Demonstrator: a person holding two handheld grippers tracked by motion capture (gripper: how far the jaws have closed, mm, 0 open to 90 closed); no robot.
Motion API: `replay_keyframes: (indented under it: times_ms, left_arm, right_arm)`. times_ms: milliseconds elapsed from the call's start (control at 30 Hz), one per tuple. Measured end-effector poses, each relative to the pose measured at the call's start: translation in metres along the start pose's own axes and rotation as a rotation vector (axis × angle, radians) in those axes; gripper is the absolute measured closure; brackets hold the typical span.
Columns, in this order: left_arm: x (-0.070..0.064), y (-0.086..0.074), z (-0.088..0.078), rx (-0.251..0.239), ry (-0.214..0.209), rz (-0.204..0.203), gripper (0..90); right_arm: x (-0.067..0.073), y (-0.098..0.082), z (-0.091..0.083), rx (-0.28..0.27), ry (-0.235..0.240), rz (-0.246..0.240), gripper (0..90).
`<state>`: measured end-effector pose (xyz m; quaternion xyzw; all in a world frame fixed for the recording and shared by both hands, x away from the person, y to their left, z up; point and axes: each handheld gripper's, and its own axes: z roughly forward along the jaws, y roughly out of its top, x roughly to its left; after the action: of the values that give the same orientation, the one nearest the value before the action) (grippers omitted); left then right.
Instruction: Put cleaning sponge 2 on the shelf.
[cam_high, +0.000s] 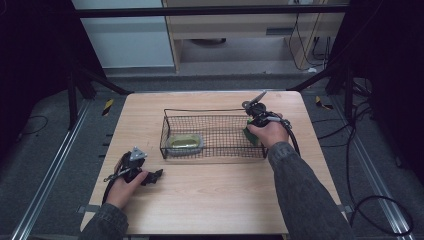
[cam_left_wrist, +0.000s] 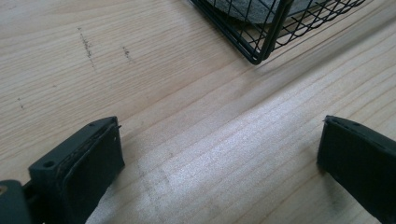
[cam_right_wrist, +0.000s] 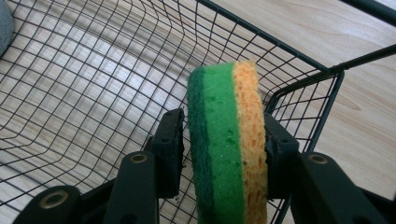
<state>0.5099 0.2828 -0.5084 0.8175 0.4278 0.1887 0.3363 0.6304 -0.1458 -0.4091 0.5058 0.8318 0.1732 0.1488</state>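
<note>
Spongy green-and-orange slab (cam_right_wrist: 227, 140) stands edge-up between jaws inside black wire-mesh basket (cam_right_wrist: 93, 93).

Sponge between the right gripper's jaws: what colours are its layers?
The sponge has dark green, bright green and orange-yellow layers, clearest in the right gripper view.

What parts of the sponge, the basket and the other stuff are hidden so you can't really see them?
- Sponge: in the right gripper view its lower end is cut off by the bottom edge; in the high view the hand covers most of it.
- Container in the wire basket: too small and blurred in the high view to tell its contents.
- Grey thing in the left gripper view: cut off by the top edge, behind mesh.
- Right gripper: whether the pads still press the sponge is unclear.
</note>
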Motion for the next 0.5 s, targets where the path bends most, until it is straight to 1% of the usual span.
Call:
replay_keyframes:
  times_ms: [133,367,467,500]
  left_arm:
    - [-0.0001,0.0,0.0001,-0.001,0.0,-0.001,0.0]
    - [-0.0001,0.0,0.0001,-0.001,0.0,-0.001,0.0]
    - [-0.0003,0.0,0.0002,-0.004,0.0,-0.004,0.0]
    - [0.0,0.0,0.0,0.001,0.0,0.001,0.0]
  right_arm:
    - [0.0005,-0.0003,-0.0023,-0.007,0.001,0.0,56.1]
    - [0.0004,-0.0006,-0.0038,-0.005,0.006,0.001,56.8]
    - [0.0018,-0.0006,-0.005,-0.012,0.002,0.0,56.8]
    - [0.0029,-0.0006,-0.0058,-0.015,0.007,-0.004,57.2]
